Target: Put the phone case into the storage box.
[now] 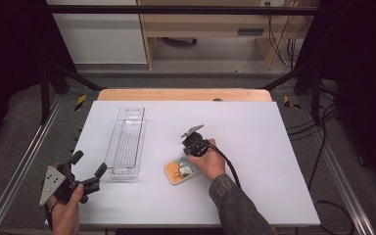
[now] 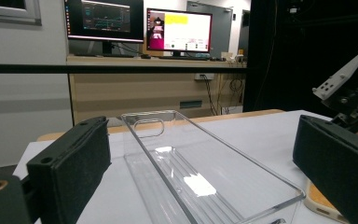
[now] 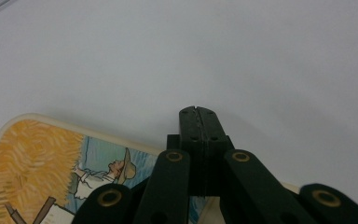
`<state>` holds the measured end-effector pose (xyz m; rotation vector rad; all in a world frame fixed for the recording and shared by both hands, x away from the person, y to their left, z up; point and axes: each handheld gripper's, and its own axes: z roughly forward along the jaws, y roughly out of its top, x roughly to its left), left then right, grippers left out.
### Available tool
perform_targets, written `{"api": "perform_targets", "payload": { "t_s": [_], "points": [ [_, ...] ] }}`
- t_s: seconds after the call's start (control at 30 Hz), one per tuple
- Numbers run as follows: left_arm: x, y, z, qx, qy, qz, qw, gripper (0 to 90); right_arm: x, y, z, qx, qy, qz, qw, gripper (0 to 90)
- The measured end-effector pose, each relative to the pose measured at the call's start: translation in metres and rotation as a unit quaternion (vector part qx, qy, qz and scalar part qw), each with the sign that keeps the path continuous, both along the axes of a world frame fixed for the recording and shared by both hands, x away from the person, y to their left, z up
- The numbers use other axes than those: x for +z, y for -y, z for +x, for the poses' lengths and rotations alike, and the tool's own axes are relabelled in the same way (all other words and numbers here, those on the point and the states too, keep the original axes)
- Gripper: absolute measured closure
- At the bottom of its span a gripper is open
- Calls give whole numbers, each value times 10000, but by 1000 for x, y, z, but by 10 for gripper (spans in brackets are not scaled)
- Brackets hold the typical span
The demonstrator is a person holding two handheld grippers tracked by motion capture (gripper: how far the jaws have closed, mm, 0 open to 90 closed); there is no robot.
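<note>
Hovering over the picture card near the table's front middle: right gripper, jaws pressed fully together with nothing between them, tips pointing down just past the card's far edge. In the right gripper view the closed gripper stands above bare white surface, the card with its painted straw-hatted figure lying flat below and to the left. Probably closed in order to push or nudge the card by its edge rather than pinch it, since a thin flat card offers no lip to grasp; cannot tell whether the tips touch the table.

Resting at the front left corner: left gripper, jaws spread wide and empty, aimed along the clear tray. Seen from the left gripper view as two pads framing the tray, likely waiting to steady or receive.

Lying lengthwise just left of the card: the tray, handle cut-out at the far end, its near right corner close to the card. Open white surface right of and beyond the card, plenty of room for sliding; less room leftward, where the tray wall stands. Table front edge near the card's lower side, so pushing toward the person risks overhang.
</note>
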<state>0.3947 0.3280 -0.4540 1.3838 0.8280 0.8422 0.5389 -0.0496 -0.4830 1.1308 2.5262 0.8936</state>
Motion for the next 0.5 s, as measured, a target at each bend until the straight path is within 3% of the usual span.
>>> {"api": "perform_targets", "payload": {
  "t_s": [0.27,0.5],
  "points": [
    [-1,3,0,-32,-22,42,10000,36,-1,7,-32,126,-40,122,9998,900],
    [-1,5,-1,-57,-38,92,9999,36,-2,8,-48,300,41,135,9994,900]
  ]
}}
